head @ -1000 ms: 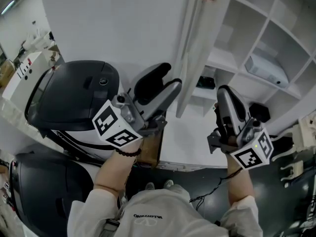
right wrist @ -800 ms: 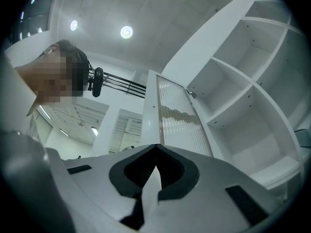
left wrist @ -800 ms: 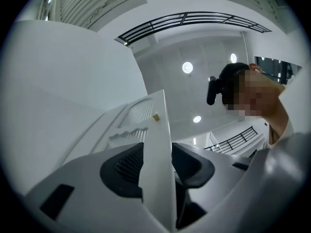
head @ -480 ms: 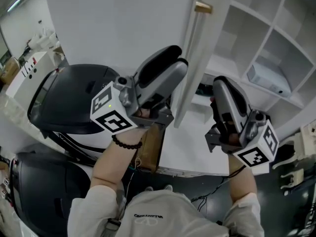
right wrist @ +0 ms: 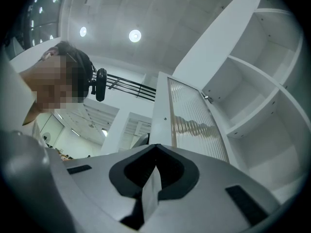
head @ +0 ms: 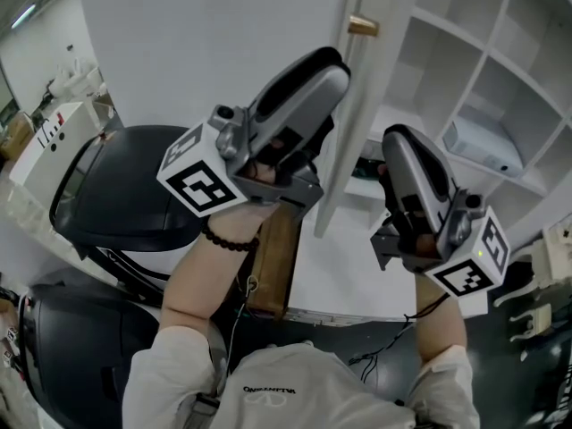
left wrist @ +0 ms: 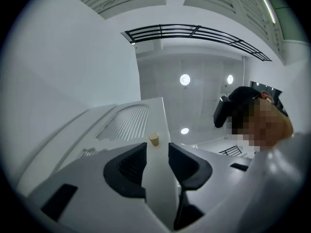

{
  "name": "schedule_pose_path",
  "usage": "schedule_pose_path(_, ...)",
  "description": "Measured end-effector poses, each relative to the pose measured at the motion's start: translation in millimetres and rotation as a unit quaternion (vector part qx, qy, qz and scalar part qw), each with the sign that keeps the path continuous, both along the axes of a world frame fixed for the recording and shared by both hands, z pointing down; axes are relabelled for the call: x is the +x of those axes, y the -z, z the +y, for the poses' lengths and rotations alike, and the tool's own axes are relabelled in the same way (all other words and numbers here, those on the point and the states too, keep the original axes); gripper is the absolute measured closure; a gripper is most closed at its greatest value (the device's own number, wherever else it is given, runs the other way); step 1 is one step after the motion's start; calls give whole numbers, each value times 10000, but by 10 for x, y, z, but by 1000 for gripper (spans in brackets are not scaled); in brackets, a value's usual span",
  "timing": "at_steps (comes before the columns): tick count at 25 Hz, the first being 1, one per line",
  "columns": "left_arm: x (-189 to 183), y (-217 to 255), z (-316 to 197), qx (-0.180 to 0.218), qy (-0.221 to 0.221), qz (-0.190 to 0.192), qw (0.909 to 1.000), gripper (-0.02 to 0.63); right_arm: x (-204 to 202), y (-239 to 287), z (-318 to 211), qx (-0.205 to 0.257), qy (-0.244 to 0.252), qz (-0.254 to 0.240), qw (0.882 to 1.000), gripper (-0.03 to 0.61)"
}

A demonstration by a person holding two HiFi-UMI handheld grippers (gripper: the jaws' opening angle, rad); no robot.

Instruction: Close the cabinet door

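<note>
At centre, cabinet door (head: 342,164) stands open — white, brass-knobbed.

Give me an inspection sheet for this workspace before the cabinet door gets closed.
Surface: white countertop below the shelves.
Job's things: white cabinet door with ribbed glass panel, standing open; small brass knob on it.
Clutter: black domed appliance at left, a second one nearer the person; white boxy device on a shelf.
Grippers: left tool open, jaws just been closing, nothing between them, knob just beyond; right tool shut, empty.
Cables: dark cable hanging below the right wrist.
Surroundings: white open shelving; round ceiling light.
</note>
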State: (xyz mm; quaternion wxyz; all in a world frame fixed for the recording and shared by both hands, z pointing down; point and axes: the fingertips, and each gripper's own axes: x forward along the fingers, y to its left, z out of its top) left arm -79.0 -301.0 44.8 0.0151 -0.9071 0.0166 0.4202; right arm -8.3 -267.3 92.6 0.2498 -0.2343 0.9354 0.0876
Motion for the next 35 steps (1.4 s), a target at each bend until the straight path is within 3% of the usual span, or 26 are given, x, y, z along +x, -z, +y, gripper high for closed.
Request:
schedule_pose_path(9,82,192,-67,-50,-429,38,9991,485,-13,264,7,275,-11,41,9996,569)
schedule_pose_path(26,218,363,-100,-106,-537,-62,9985,505,8,408,-28,314,51,-66,9995,569)
schedule_pose_path(35,249,379,-38,134,-540,-181,9983,540,29,413,23,347,78,-78,9993,569)
